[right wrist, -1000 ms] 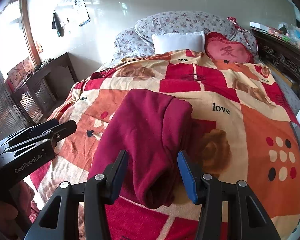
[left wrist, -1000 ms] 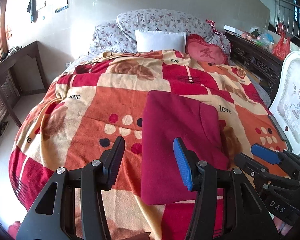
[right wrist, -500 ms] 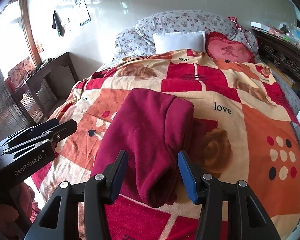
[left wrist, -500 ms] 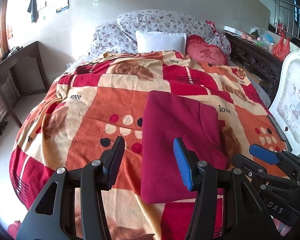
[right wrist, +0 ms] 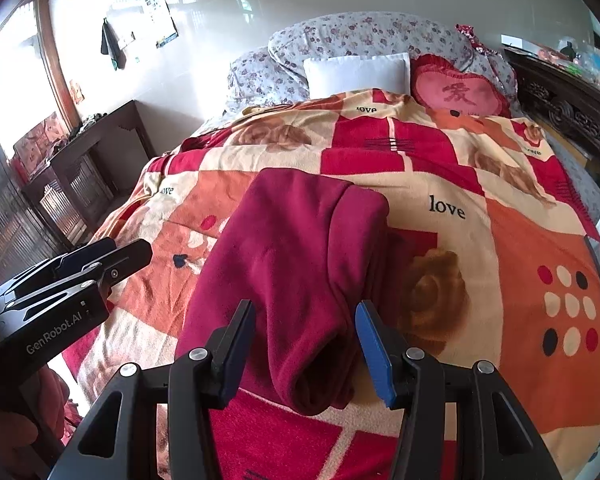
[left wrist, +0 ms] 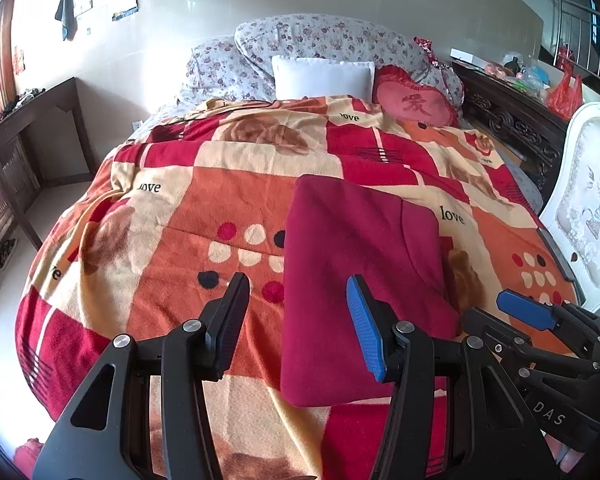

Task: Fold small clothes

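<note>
1. While both grippers hover apart above it, the folded maroon garment lies on the patterned blanket.
2. Left gripper: fingers parted, holding nothing.
3. Right gripper: fingers parted, holding nothing, over the garment's near end.

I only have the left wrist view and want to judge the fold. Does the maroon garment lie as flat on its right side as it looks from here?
Observer: No. In the right wrist view the maroon garment humps up along its right side in a thick doubled layer.
Operator: Any loose end facing us?
Observer: Yes, a tube-like opening faces the near edge of the bed.
Operator: Is the right hand-held gripper pinching it?
Observer: No. The right hand-held gripper is open, and its pads are not pressing the cloth.
</note>
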{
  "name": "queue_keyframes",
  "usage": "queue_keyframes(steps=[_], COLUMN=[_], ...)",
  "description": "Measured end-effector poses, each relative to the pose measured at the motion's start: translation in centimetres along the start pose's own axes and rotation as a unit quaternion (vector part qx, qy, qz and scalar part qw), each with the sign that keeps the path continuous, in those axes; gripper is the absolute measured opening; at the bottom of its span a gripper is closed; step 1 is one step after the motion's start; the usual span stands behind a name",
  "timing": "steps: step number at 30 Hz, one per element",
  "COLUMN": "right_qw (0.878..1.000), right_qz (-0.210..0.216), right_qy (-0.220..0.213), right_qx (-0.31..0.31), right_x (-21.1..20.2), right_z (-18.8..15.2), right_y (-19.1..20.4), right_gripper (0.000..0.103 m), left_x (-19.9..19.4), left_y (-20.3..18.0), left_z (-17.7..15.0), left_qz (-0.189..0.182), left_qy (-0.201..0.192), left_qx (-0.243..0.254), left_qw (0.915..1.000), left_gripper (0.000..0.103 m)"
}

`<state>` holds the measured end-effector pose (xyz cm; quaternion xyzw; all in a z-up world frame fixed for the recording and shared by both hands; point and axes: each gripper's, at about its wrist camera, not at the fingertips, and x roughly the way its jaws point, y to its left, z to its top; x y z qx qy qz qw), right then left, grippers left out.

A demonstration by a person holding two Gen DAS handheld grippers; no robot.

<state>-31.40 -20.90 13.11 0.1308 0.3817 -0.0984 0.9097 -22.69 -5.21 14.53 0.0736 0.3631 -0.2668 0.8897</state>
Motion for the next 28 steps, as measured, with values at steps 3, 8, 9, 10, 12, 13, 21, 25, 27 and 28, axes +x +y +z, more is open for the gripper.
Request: queue_keyframes(steps=[3,8,9,10,12,13,21,25,27,28], right_qw=[1.000,1.000,1.000,1.000,1.000,1.000,1.000,1.000,0.999,0.999], right_qz=[0.000,0.001,0.001,0.002,0.001,0.001,0.001,0.002,0.002,0.001], right_qy=[0.003,0.008,0.010,0.010,0.013,0.015,0.026,0.029,0.032,0.034], right_qx=[0.000,0.000,0.000,0.000,0.000,0.000,0.005,0.005,0.007,0.009], right_x=[0.1,0.5,0.6,0.7,0.9,1.0,1.7,2.0,2.3,2.5], right_z=[-0.1,-0.1,-0.1,-0.1,-0.2,-0.2,-0.3,-0.5,-0.5,-0.5], right_y=[0.1,0.2,0.2,0.1,0.1,0.1,-0.1,-0.1,-0.3,-0.5], right_gripper=[0.050,0.050,0.050,0.050,0.050,0.050,0.050,0.050,0.050,0.050], left_x=[0.2,0.4,0.4,0.5,0.7,0.7,1.4,1.8,2.0,2.2], left_y=[-0.1,-0.1,-0.1,-0.1,0.0,0.0,0.0,0.2,0.5,0.6], left_z=[-0.1,-0.2,-0.3,-0.3,-0.3,-0.3,-0.4,-0.4,-0.4,-0.4], left_qz=[0.000,0.002,0.002,0.002,0.003,0.003,0.006,0.008,0.010,0.009], left_qy=[0.002,0.004,0.004,0.005,0.007,0.008,0.014,0.014,0.019,0.021], left_qx=[0.000,-0.001,-0.002,-0.002,-0.003,-0.003,-0.001,-0.003,-0.005,-0.008], left_qw=[1.0000,1.0000,1.0000,1.0000,1.0000,1.0000,0.9999,0.9999,0.9998,0.9997], left_gripper=[0.051,0.051,0.051,0.051,0.051,0.051,0.051,0.051,0.051,0.051])
